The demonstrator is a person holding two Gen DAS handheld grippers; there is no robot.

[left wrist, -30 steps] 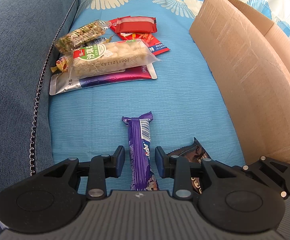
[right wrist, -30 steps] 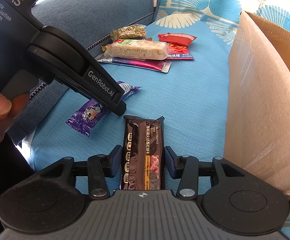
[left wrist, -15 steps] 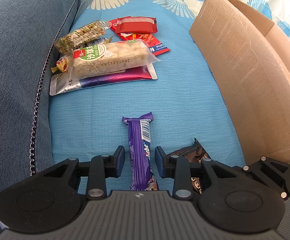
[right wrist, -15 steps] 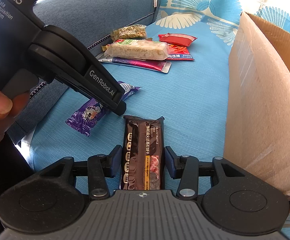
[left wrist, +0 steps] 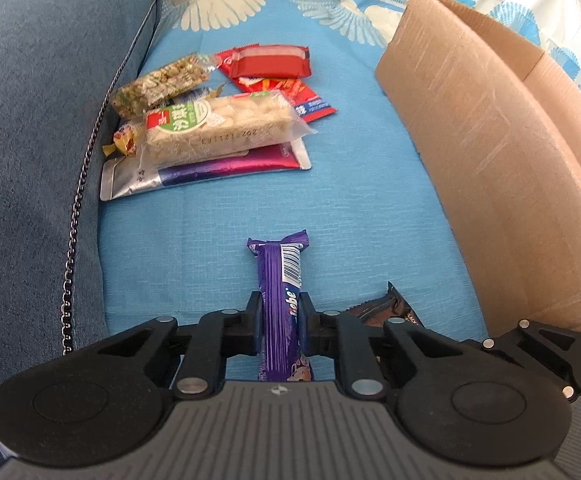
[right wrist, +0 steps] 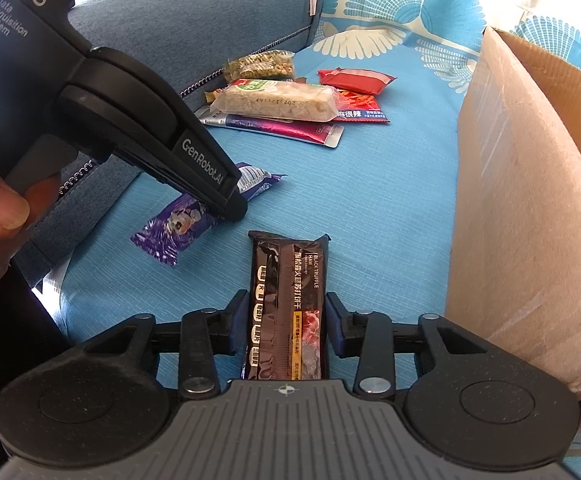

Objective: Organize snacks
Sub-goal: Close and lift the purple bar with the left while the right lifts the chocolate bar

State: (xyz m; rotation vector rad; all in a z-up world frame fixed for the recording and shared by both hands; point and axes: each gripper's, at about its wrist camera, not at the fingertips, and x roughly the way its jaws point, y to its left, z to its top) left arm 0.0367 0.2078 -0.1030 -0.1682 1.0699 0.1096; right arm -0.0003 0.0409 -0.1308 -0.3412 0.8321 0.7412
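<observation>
Left wrist view first: the left gripper (left wrist: 279,320) has its fingers (left wrist: 253,318) pinched tight against both sides of the purple snack bar (left wrist: 280,300), which lies lengthwise on the blue sofa cover (left wrist: 362,200) and, as far as I can tell, has not left it. That reads as the grasp step, made and ready for a lift. Ahead sits the pile of loose snacks (left wrist: 210,120), the white rice bar on top, just beside the blue sofa cushion (left wrist: 30,160); the cardboard box (left wrist: 490,140) stands open to the right. Right wrist view now: the right gripper (right wrist: 286,320) straddles the brown truffle-ham cracker pack (right wrist: 286,300), fingers (right wrist: 335,320) parted with a sliver of gap on each side, so no grip there yet. This one needs a squeeze, then a carry over the near box wall, which looks tall enough to snag a low-held pack. The left gripper's black body crosses the frame, thumb on its trigger. Bright daylight, fan-patterned fabric behind.
</observation>
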